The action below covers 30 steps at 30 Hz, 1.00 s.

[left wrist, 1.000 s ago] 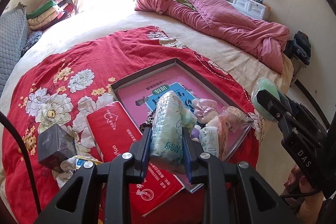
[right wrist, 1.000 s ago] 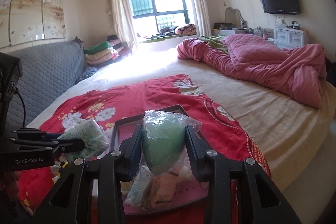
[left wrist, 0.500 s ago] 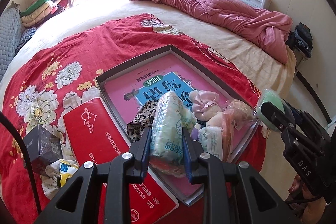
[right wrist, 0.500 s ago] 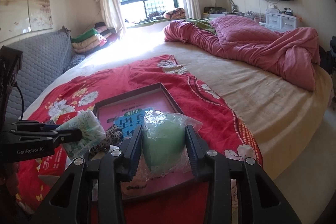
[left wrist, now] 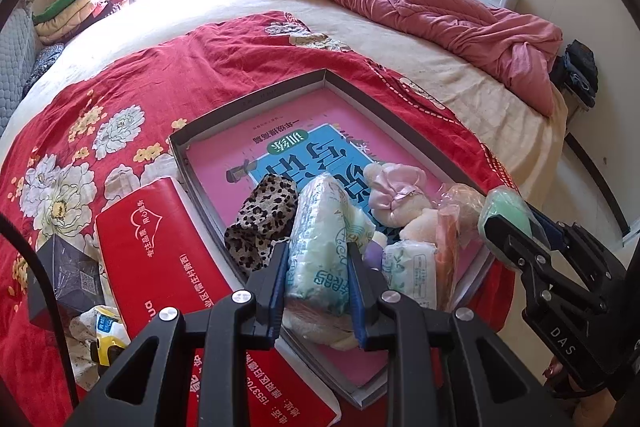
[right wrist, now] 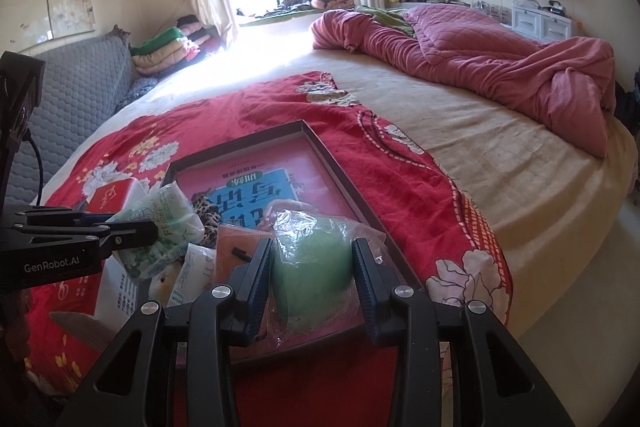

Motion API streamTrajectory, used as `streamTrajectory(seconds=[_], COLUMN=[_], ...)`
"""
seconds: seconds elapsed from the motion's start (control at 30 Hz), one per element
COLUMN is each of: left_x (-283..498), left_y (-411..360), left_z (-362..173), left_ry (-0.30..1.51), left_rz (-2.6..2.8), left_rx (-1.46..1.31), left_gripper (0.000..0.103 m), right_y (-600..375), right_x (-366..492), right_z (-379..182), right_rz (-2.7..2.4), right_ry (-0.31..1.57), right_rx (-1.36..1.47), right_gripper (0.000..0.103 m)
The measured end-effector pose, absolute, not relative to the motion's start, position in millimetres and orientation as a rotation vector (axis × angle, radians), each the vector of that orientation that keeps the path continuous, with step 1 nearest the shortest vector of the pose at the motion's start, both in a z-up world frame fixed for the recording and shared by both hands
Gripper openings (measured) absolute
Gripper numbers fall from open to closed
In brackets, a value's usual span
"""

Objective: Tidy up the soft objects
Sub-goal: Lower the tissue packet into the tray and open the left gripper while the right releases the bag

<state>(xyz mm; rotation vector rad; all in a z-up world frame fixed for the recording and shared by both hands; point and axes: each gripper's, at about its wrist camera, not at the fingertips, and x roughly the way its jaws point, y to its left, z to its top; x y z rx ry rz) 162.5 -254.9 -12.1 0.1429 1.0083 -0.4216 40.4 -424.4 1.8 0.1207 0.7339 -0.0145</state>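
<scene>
My left gripper (left wrist: 318, 287) squeezes a squishy tissue pack (left wrist: 320, 243) above the tray (left wrist: 256, 99). My right gripper (right wrist: 312, 285) grasps a soft, slippery bagged green sponge (right wrist: 310, 265) there too. I hold both by their middles.

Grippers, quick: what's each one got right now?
Left gripper: closed on the tissue pack.
Right gripper: closed on the bagged green sponge.

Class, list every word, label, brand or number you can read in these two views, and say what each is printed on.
"GenRobot.AI": side of the left gripper.
"DAS": body of the right gripper.
Red tissue pack: Chinese print and digits, too distorted to read.
Pink book in the tray: upside-down Chinese title, not readable.
</scene>
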Motion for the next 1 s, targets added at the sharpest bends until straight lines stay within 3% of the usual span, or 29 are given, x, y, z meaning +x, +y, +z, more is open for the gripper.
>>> streamTrajectory(seconds=[0.83,1.0], left_x=[182,185], left_y=[-253,-252], left_z=[-26,-27], left_ry=[1.037,1.045], left_rz=[-0.415,-0.418], left_rx=[0.103,0.090], left_gripper=[0.028,0.030], right_y=[-405,-411], right_x=[75,72], right_z=[-21,-21], right_rz=[0.097,0.109], right_ry=[0.757,0.736], right_rx=[0.094,0.137], right_gripper=[0.041,0.045])
